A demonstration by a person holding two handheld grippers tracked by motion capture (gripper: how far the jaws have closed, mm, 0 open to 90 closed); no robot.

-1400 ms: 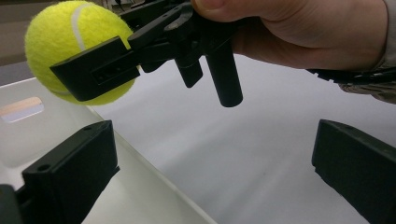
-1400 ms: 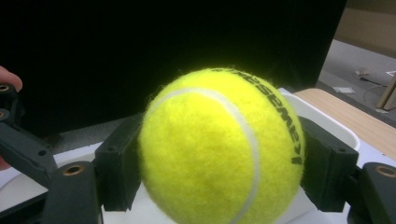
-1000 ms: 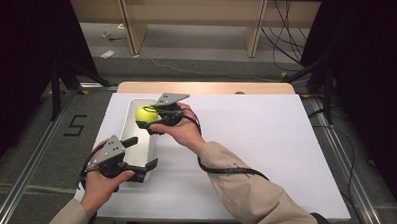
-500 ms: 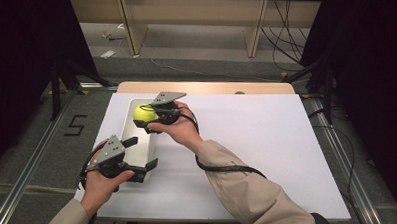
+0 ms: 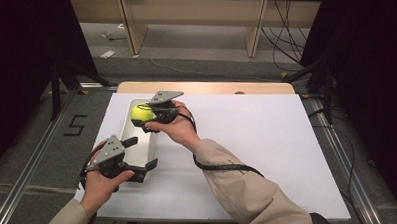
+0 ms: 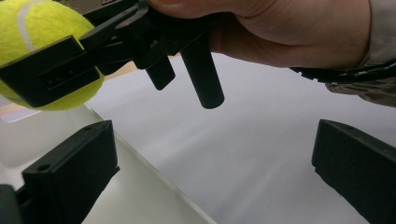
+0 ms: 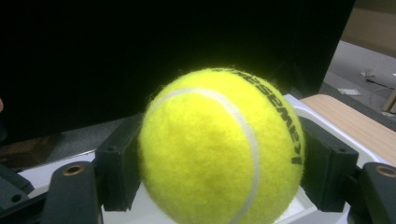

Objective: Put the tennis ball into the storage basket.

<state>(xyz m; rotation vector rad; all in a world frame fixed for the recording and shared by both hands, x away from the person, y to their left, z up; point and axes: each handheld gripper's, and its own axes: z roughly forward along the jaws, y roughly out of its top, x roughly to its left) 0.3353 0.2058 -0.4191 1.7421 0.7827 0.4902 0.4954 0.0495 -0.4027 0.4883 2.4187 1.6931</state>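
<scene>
**Tennis ball held over the tray, drop not yet made**

The wide desk, covered by a white sheet, carries a shallow white rectangular plastic tray at its left side, long axis running near to far. The tray's floor looks bare as far as can be seen.

The left gripper sits at the tray's near end. Its black fingers are spread wide and grasp nothing; in the left gripper view one finger stands over the tray's inside and the other over the white sheet, so they straddle the tray's right rim, apparently ready to steady it.

The right gripper hangs over the tray's far end, its fingers clamped on either side of a fuzzy yellow-green tennis ball. The ball is raised clear of the tray floor.

By this look the pick-up and carry are done. What seems left is to lower the ball into the tray, spread the fingers, and draw the right gripper away.
</scene>
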